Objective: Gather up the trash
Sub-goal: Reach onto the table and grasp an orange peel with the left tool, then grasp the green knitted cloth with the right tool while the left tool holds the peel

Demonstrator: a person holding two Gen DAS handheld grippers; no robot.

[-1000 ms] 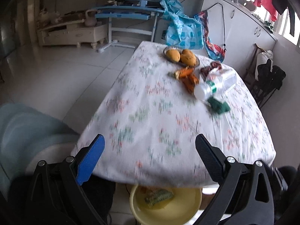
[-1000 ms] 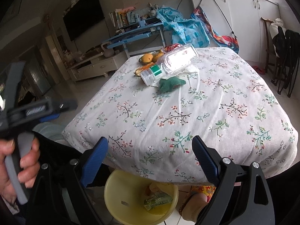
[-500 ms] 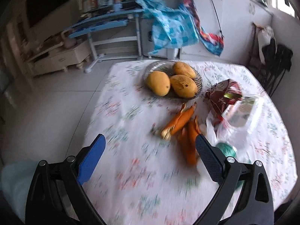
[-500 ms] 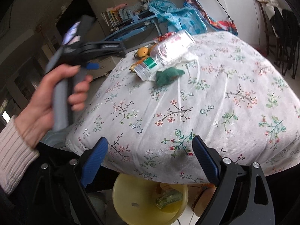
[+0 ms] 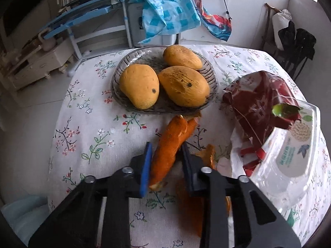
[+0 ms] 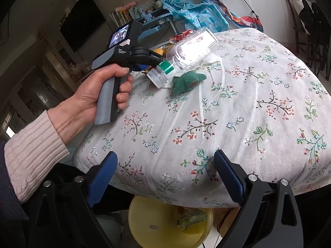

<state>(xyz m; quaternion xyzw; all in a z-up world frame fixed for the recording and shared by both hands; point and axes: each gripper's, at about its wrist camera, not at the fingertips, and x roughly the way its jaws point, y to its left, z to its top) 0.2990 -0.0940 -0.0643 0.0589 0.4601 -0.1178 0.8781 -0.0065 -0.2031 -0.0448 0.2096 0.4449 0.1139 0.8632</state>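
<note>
Jaws of the left tool (image 5: 166,165) are closing on an orange peel (image 5: 171,144) lying on the floral counter (image 5: 93,128), just before a glass dish (image 5: 122,101) of mangoes. Right tool (image 6: 165,177) hangs spread above a yellow bin (image 6: 140,223).

Right claw (image 6: 165,177) hovering spread over near surface (image 6: 238,107) edge; yellow bin (image 6: 144,223) sitting below; hand (image 6: 97,95) gripping left claw handle, far left, beside clear bottle (image 6: 182,55).
</note>
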